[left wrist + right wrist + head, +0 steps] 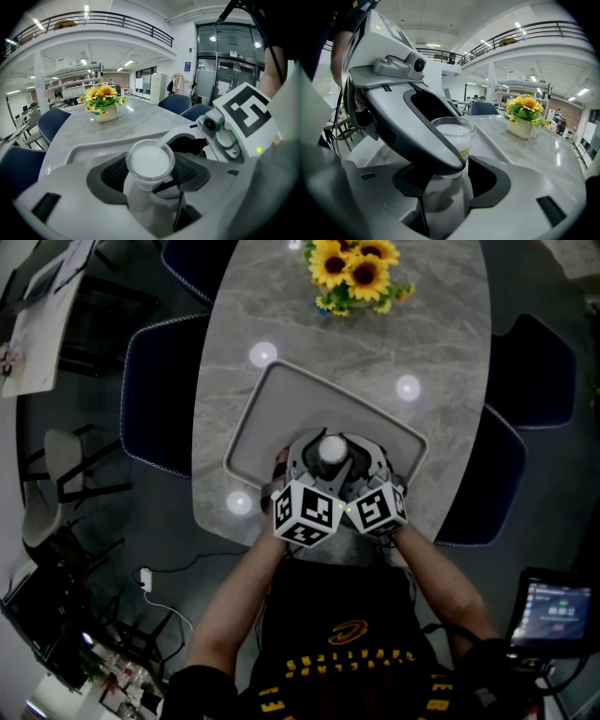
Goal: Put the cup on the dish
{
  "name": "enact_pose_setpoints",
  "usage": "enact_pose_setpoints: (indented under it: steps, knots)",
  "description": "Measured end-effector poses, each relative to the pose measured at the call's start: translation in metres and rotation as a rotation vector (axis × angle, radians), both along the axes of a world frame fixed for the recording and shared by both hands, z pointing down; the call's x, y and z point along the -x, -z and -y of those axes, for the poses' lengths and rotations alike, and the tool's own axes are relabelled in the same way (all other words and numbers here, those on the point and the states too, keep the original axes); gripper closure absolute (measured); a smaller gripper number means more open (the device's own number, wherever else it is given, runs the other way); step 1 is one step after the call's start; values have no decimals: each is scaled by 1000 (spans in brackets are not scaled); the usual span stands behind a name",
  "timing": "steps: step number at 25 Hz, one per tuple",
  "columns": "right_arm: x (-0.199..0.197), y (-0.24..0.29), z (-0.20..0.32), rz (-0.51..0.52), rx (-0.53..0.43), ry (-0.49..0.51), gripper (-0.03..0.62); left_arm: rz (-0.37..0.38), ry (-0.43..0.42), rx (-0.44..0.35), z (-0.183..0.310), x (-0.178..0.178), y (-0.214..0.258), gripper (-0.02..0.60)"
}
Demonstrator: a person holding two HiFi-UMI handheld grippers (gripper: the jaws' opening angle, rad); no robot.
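Oval grey marble-pattern table, dark blue chairs round it. Sunflower pot at far end. Mezzanine railing overhead; ceiling strip lights lit.

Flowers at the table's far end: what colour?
Yellow sunflowers with green leaves; the head view shows them best.

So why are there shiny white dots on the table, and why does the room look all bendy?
Head view: the dots are ceiling lights glaring off the polished table; the corners go dark. Left gripper view: the wide lens curves the railing, and the close cup looks soft. Right gripper view: same bend, with dark edges.
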State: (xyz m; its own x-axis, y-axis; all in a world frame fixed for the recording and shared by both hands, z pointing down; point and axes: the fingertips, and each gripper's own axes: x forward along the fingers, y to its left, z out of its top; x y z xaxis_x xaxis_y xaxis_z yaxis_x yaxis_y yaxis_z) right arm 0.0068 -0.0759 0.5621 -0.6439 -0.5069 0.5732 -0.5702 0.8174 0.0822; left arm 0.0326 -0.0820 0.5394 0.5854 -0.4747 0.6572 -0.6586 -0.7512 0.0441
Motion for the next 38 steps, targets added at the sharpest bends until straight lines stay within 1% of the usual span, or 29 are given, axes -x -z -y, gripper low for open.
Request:
enact_pose_setpoints:
  steps: [2,5,6,10,15,26,34,38]
  knots:
    - [0,2,2,-14,-15,6,361,-19,21,13,1,2,-3,305]
    - [0,1,2,-24,-22,9,361,-48,47,37,4,5,-7,248]
    - [0,1,3,-26,-22,9,359,-51,47,39,4,6,-7,242]
    - [-2,1,3,-30,-15,2,359,-48,47,34,5,5,-7,241]
    - [-3,0,3,-12,-10,5,359,-71,53,25,6,4,-5,241]
    - [-10,-3,-3,-16,-8,2,359,-81,53,26,3,2,-6,241]
    - [-16,1,-4,-4,-22,-10,359,-87,68,18,0,6,-5,241]
    - [-17,-2,-7,4,-9,-11,359,-88,84,16,-3,11,-7,241]
